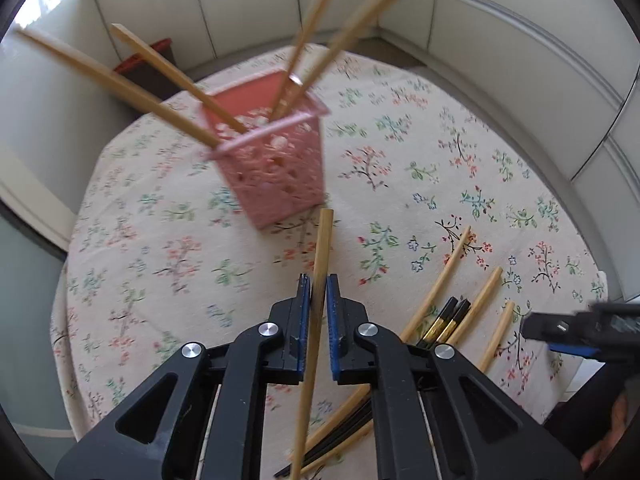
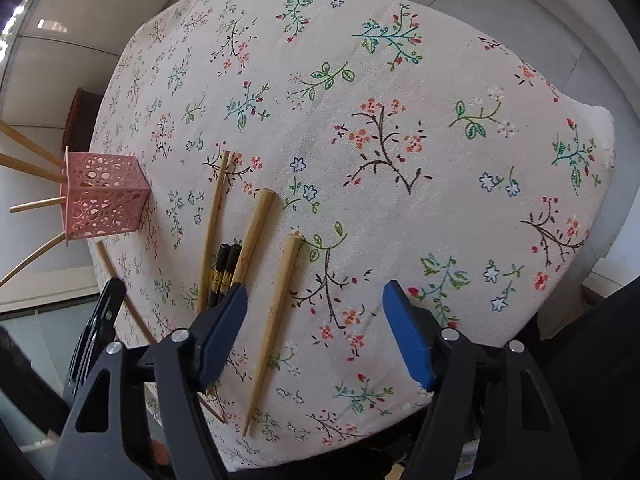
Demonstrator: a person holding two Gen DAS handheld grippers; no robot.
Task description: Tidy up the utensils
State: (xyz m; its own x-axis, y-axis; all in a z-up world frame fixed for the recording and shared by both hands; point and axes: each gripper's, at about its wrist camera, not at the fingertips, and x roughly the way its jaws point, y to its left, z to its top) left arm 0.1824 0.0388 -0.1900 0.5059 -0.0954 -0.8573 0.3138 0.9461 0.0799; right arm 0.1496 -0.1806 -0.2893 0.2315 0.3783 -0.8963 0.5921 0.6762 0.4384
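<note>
Pink and pierced with round holes, the basket [image 1: 276, 168] stands in the upper middle of the left wrist view on the floral cloth [image 1: 160, 240], well apart from the loose sticks. Four wooden chopsticks [image 1: 132, 80] lean out of it, two toward the upper left and two toward the top edge. Below it, at the bottom centre, the left gripper [image 1: 319, 300] has its blue pads pressed together on one wooden chopstick [image 1: 324, 240], whose blunt end points up toward the basket's base while its long shaft runs down out of the frame. To the right, three wooden sticks [image 1: 440, 280] and a black pair [image 1: 448, 318] with gold bands lie on the cloth, partly hidden behind the gripper. At the far right edge the right gripper [image 1: 580, 328] shows only as a blurred dark shape above the cloth.

In the right wrist view the basket [image 2: 104, 200] sits at the left edge, sticks jutting out leftward. The black pair [image 2: 224, 272] lies between two wooden sticks at lower centre-left. The right gripper [image 2: 316, 312] has its jaws spread, pinching nothing; one wooden stick [image 2: 276, 316] lies on the cloth [image 2: 400, 160] between its pads, nearer the left pad.
</note>
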